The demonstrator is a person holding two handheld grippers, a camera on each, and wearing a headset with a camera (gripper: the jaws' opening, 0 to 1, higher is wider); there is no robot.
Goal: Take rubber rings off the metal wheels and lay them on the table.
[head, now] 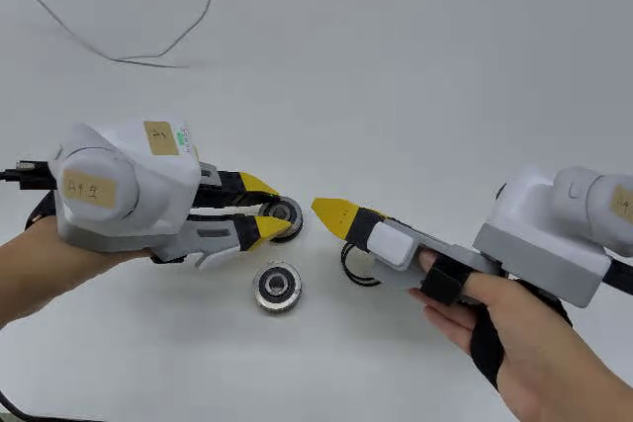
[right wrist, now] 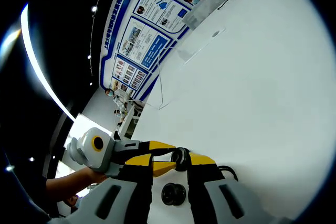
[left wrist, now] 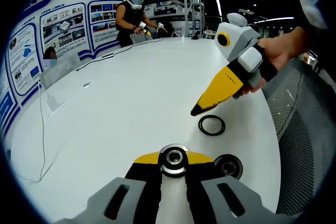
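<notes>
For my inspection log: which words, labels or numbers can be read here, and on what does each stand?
Tan tape labels on the left gripper: handwritten, too blurred to read.
Small print on the right gripper claw: too small.
Wall posters: too small.
Nothing reads clearly.

We saw a smooth, matt white tabletop (head: 415,106). The loose wheel (head: 278,286) had a shiny metal hub inside dull black rubber. The ring (left wrist: 200,125) looked like matt black rubber. The left hand-held gripper (head: 275,212) wore matt white plastic, tan paper labels (head: 161,137) and smooth yellow tips.
</notes>
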